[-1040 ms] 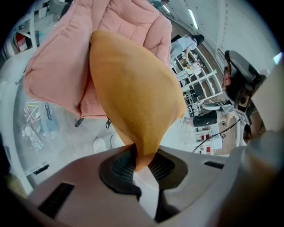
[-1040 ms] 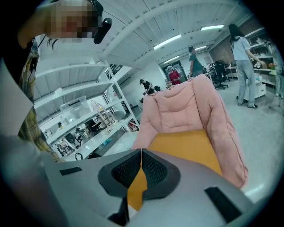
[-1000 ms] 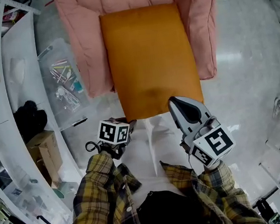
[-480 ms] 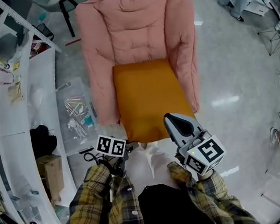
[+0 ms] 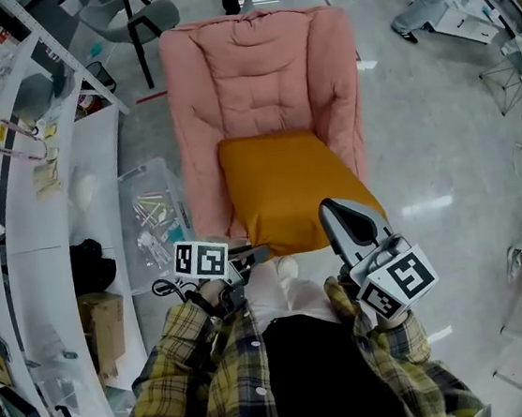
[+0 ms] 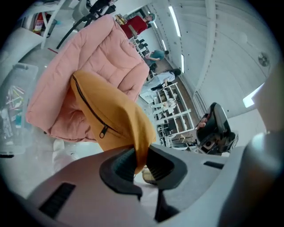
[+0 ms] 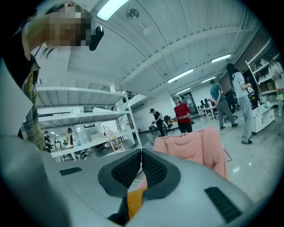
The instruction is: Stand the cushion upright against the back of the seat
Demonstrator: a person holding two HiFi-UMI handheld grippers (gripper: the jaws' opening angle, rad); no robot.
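My left gripper (image 6: 140,158) has its jaws pinched tight on the near left corner of the orange cushion (image 5: 288,185), the fabric squeezed between the pads close to the zip. My right gripper (image 7: 141,165) has its jaws closed on the near right corner. The cushion lies tilted on the pink armchair (image 5: 258,71), far edge towards the backrest, near edge past the seat's front
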